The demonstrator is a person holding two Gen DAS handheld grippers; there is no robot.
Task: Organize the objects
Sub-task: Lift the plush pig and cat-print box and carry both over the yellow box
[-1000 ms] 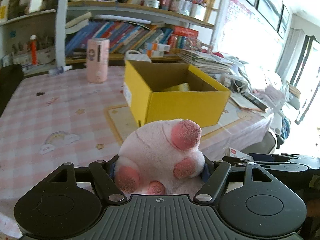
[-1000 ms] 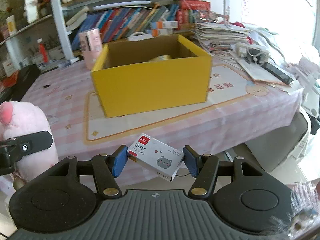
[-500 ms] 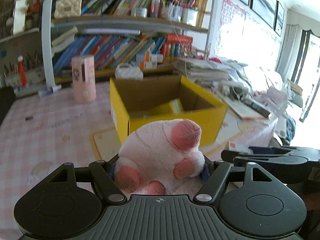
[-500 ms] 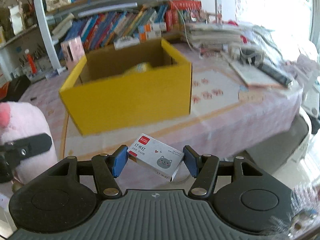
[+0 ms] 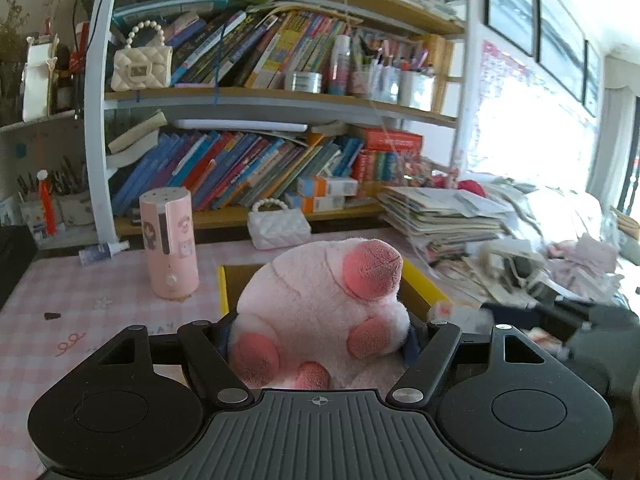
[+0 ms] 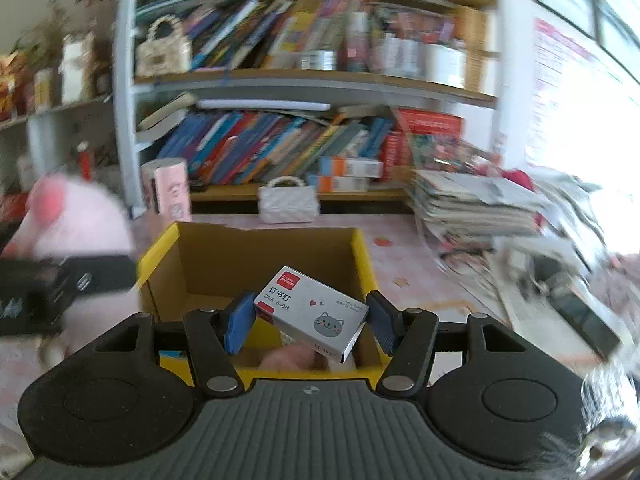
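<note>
Two tongs are carrying things over the yellow box: left tongs squeezing a pink plush toy, right tongs pinching a staple box by its corners. Tilted so, it could be slipping and missing the yellow box.

My left gripper matte black, ribbed grey deck, two round discs, silver pivot screws, my right gripper alike, blue pads on its fingers
</note>
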